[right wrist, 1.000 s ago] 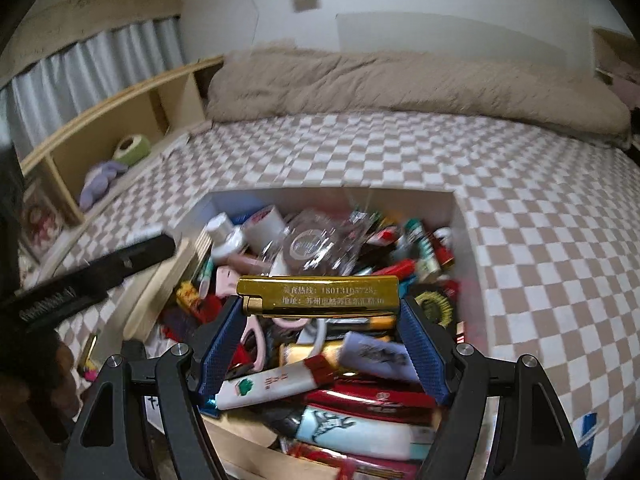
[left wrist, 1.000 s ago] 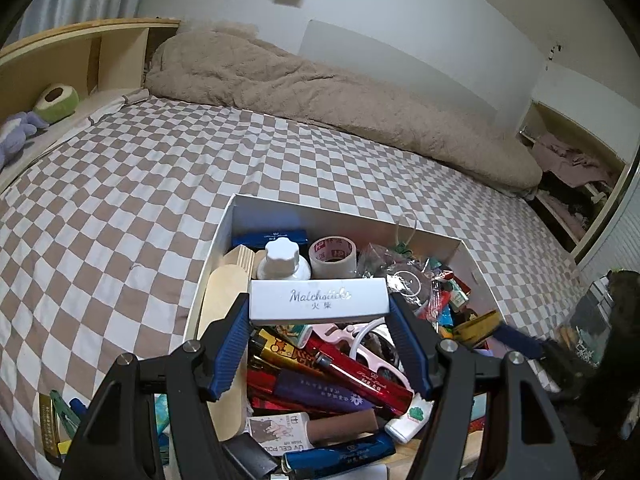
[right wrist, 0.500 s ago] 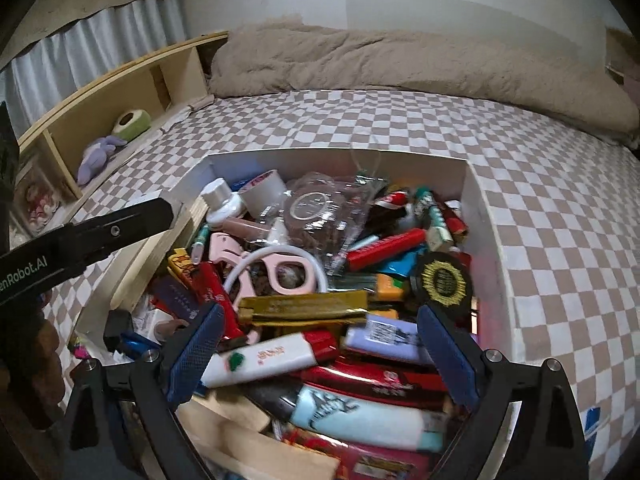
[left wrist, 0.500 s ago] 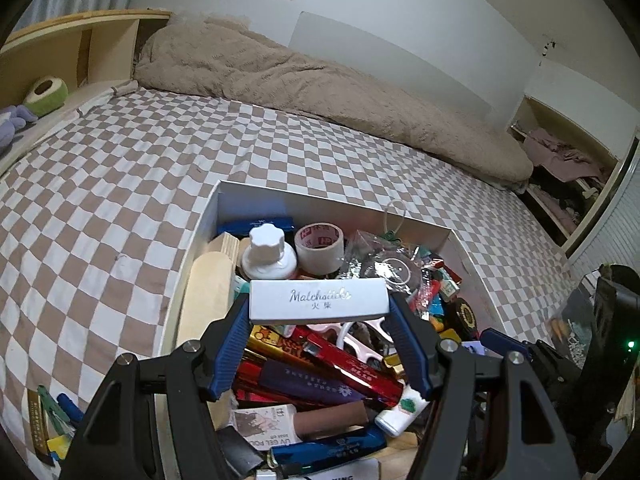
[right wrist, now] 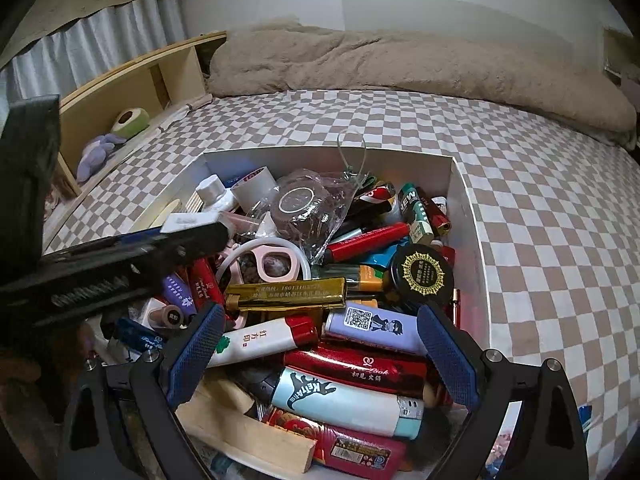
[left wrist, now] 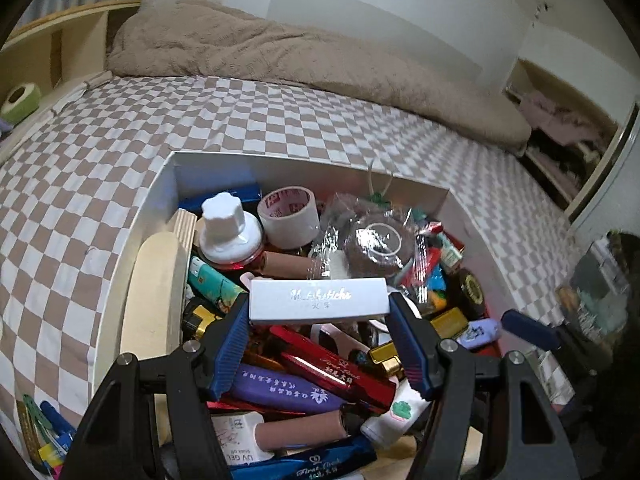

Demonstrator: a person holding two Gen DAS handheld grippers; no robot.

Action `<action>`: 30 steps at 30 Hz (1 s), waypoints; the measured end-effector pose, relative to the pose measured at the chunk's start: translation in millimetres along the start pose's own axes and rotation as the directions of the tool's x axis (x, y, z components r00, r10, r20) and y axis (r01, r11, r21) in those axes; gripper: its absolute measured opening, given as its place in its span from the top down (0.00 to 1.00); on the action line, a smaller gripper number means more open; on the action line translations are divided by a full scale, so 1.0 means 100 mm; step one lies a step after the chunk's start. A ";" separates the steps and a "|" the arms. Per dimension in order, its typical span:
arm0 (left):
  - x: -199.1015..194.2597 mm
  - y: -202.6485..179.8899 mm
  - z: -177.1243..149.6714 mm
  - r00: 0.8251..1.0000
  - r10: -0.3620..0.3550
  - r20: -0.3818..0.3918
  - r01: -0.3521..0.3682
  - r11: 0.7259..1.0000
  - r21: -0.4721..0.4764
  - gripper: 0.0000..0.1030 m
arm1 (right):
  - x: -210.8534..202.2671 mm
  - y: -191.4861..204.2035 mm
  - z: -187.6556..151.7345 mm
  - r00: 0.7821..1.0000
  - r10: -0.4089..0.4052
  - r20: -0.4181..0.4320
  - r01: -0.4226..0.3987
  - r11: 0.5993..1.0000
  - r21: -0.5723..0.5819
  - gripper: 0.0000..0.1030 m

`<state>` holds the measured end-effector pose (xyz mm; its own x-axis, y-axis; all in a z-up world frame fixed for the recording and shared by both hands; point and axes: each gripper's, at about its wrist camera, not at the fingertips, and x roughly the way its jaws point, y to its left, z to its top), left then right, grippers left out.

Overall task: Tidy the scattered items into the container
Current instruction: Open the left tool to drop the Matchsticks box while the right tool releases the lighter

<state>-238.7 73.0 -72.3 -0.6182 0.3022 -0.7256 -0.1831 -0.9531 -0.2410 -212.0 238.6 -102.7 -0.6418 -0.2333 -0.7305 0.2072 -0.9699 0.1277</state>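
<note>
Spanning the left tool [left wrist: 320,320] (jaws clamped): white matchbox [left wrist: 319,301].

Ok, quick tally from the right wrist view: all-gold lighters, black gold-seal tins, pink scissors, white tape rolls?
All-gold lighter: 1
Black gold-seal tin: 1
Pink scissors: 1
White tape roll: 1
Total: 4

A checkered bed [right wrist: 540,184] carries the white box [right wrist: 466,216] near its front edge — a tan blanket [right wrist: 400,64] lies bunched along the far side, and small items [left wrist: 44,428] sit near left.
</note>
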 end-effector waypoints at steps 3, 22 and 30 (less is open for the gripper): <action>0.01 -0.02 0.01 1.000 -0.003 0.008 0.003 1.000 0.006 0.35 | 0.00 0.00 0.00 1.000 0.002 0.000 -0.002 1.000 0.002 0.06; -0.05 0.01 -0.01 0.998 0.059 0.015 -0.060 0.998 0.028 0.10 | -0.05 0.01 -0.01 1.000 0.005 0.013 -0.005 1.000 0.013 0.06; -0.07 0.04 -0.02 0.996 0.089 0.022 -0.089 0.995 0.035 0.10 | -0.07 0.01 -0.02 1.000 -0.009 0.008 0.009 1.000 -0.002 0.06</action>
<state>-233.5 67.0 -69.2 -0.6489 0.2162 -0.7295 -0.1537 -0.9763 -0.1526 -205.7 239.0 -98.5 -0.6497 -0.2253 -0.7261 0.2029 -0.9718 0.1200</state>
